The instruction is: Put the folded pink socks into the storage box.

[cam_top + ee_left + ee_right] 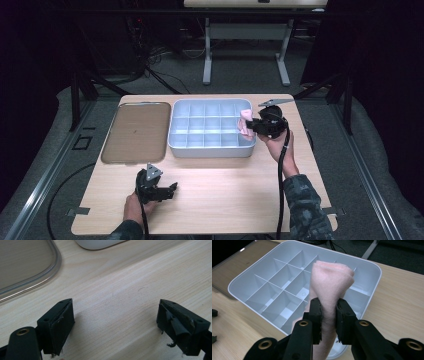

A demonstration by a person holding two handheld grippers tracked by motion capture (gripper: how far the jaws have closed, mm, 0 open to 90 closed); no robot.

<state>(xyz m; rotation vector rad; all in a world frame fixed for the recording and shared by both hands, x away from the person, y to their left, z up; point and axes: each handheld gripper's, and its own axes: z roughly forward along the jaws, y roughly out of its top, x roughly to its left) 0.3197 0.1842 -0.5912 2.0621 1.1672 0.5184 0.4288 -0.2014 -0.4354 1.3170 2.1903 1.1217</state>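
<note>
We see the right claw [254,125] closed on a pink folded cloth [245,124], which looks like a small towel. In the right gripper view the two black jaws press the cloth [329,287] from both sides at its middle, and the rounded folded end stands up above them while the rest hangs down below. The right claw [328,320] holds the cloth over the near right part of a pale grey divided organizer tray [242,277]. In the high view the cloth is at the right edge of this tray [176,120], above the compartments of the last column. We cannot tell if the lower end of the cloth touches a compartment floor or a divider.

The tray has many small square compartments, and those we can see hold nothing. It stands in the far middle of the light wooden counter [225,200]. Just beside it on the left lies a flat brown lid [134,131] with rounded corners, and a narrow strip of counter is between them.

The left claw [172,189] is at the near left of the counter, well apart from the tray. In the left gripper view its jaws stand wide apart with only bare wood between them, so the left claw [115,325] is open and grips nothing. A corner of the lid [53,262] appears at the top left of that view.
</note>
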